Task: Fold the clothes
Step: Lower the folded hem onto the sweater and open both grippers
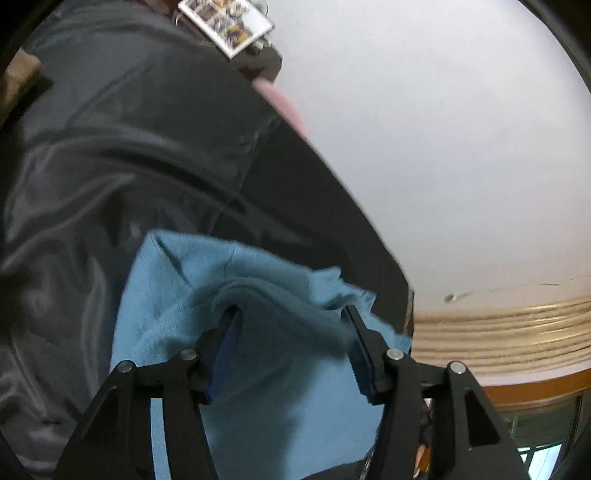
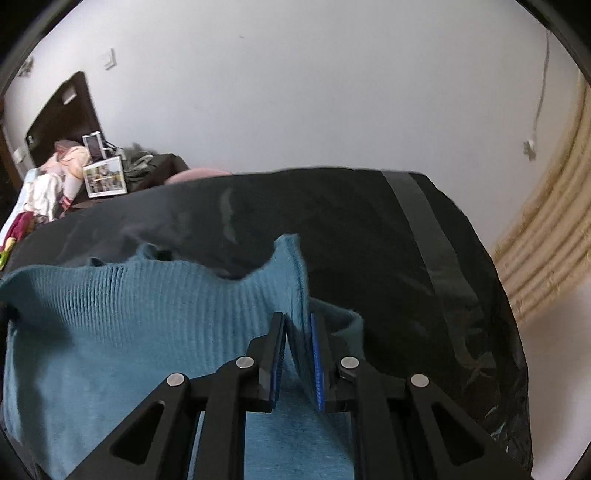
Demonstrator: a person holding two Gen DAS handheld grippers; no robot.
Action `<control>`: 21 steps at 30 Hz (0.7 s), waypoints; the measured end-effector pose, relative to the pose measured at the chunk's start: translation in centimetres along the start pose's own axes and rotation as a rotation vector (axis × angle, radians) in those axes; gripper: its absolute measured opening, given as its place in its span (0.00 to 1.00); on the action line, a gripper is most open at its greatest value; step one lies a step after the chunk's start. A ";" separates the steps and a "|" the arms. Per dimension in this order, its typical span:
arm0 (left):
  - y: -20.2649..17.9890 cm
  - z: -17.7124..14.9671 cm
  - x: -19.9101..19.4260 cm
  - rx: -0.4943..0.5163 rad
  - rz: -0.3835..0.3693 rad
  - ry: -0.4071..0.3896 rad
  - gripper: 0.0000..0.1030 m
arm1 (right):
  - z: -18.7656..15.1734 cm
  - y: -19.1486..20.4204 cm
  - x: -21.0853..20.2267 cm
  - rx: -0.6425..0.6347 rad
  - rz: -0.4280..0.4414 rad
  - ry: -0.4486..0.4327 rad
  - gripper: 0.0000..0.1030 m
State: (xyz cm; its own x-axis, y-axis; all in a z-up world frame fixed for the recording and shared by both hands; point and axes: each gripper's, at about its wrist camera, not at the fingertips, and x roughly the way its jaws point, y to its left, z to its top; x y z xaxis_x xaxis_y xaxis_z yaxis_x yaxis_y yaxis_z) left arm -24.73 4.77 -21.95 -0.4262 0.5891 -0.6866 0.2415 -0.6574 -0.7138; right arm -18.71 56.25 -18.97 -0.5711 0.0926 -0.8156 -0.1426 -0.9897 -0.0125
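Note:
A blue knit sweater (image 1: 177, 280) (image 2: 129, 314) lies rumpled on a shiny black cover (image 1: 110, 147) (image 2: 369, 229). My left gripper (image 1: 291, 310) stands open over it. A raised fold of the knit sits between the wide-apart jaws and drapes over the left finger (image 1: 225, 332) without being pressed. My right gripper (image 2: 296, 315) is shut on a ribbed edge of the sweater, which stands up from between the narrow jaws. The rest of the sweater spreads out to the left in the right wrist view.
The black cover ends at a white wall behind. A framed photo collage (image 1: 227, 22) (image 2: 104, 180), a pile of clothes (image 2: 55, 173) and a dark headboard (image 2: 62, 110) are at the far left. A pink cushion (image 2: 199, 173) lies behind the cover. Beige curtain folds (image 1: 498, 325) (image 2: 546, 240) hang on the right.

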 end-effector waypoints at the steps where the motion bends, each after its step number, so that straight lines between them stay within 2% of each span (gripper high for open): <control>1: -0.2 -0.1 -0.5 0.022 0.013 -0.014 0.60 | -0.2 -0.1 0.0 0.002 -0.007 0.004 0.19; 3: -1.1 -0.7 -1.5 0.104 0.060 -0.043 0.60 | -0.5 -0.2 -0.3 0.004 -0.014 0.006 0.26; 4: -1.5 -1.2 -2.1 0.148 0.087 -0.063 0.60 | -0.7 -0.1 -0.8 0.002 -0.012 -0.001 0.33; 5: -2.0 -1.7 -2.6 0.192 0.116 -0.085 0.60 | -0.9 0.2 -1.4 -0.006 -0.018 -0.018 0.55; 7: -3.0 -2.9 -3.5 0.280 0.181 -0.132 0.60 | -1.3 0.7 -3.0 -0.025 -0.049 -0.069 0.78; 10: -4.0 -4.4 -4.2 0.365 0.212 -0.158 0.60 | -1.9 1.5 -5.2 -0.045 -0.081 -0.141 0.78; 14: -5.9 -6.9 -2.5 0.497 0.217 -0.120 0.60 | -2.9 3.8 -6.6 -0.076 0.031 -0.154 0.78; 18: -6.1 -8.0 1.7 0.549 0.299 -0.060 0.60 | -4.1 6.5 -4.8 -0.127 0.141 -0.063 0.78; 21: -4.8 -7.6 4.4 0.543 0.402 -0.025 0.60 | -4.4 6.4 -2.0 -0.093 0.122 0.017 0.78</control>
State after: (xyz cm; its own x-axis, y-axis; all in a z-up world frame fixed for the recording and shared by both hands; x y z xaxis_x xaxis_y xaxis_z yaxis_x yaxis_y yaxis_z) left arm -21.13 14.11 -22.57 -0.4168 0.2422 -0.8761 -0.0843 -0.9700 -0.2280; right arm -14.96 49.23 -19.97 -0.5655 -0.0299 -0.8242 0.0033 -0.9994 0.0341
